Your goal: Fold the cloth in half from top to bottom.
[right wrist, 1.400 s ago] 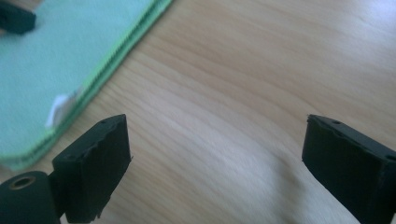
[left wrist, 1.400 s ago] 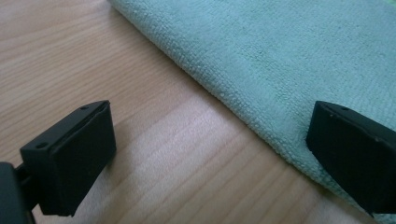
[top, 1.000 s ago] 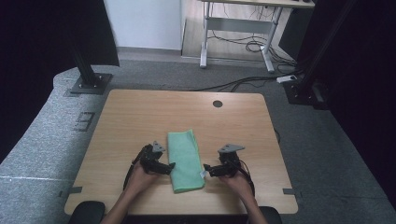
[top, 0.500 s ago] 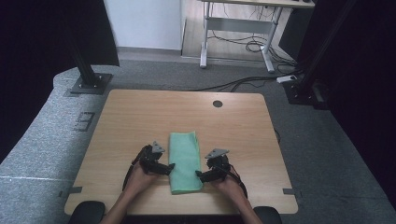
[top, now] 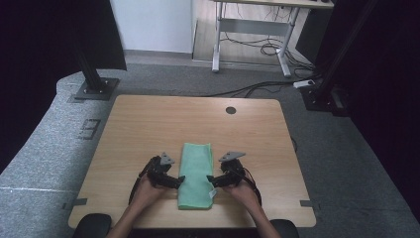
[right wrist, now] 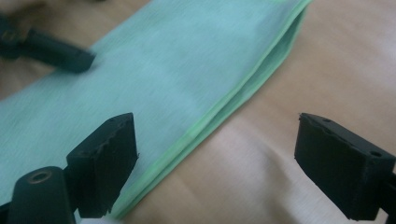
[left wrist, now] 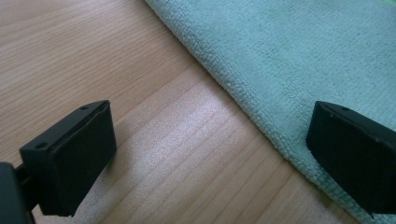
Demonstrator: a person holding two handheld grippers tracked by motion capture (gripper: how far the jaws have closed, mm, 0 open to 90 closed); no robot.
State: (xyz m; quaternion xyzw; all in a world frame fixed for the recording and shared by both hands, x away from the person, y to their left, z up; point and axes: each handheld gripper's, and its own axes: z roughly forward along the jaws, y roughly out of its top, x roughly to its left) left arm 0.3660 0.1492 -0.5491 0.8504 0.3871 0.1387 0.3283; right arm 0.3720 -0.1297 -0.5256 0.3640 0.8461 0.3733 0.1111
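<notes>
- Green folded cloth (top: 195, 174) lies flat on the wooden bench (top: 148, 124), near the front edge, long side running away from the person. High view: left claw (top: 179, 180) sits at the cloth's left edge, right claw (top: 210, 180) at its right edge, one hand behind each.
- Left gripper view: left claw open, jaws wide apart; one jaw over bare wood, the other over the cloth's edge, nothing pinched.
- Right gripper view: right claw open but has just been closing a little; the cloth's layered edge runs between the jaws, pads not pressing it. Other claw's tip rests on the cloth's far side.
</notes>
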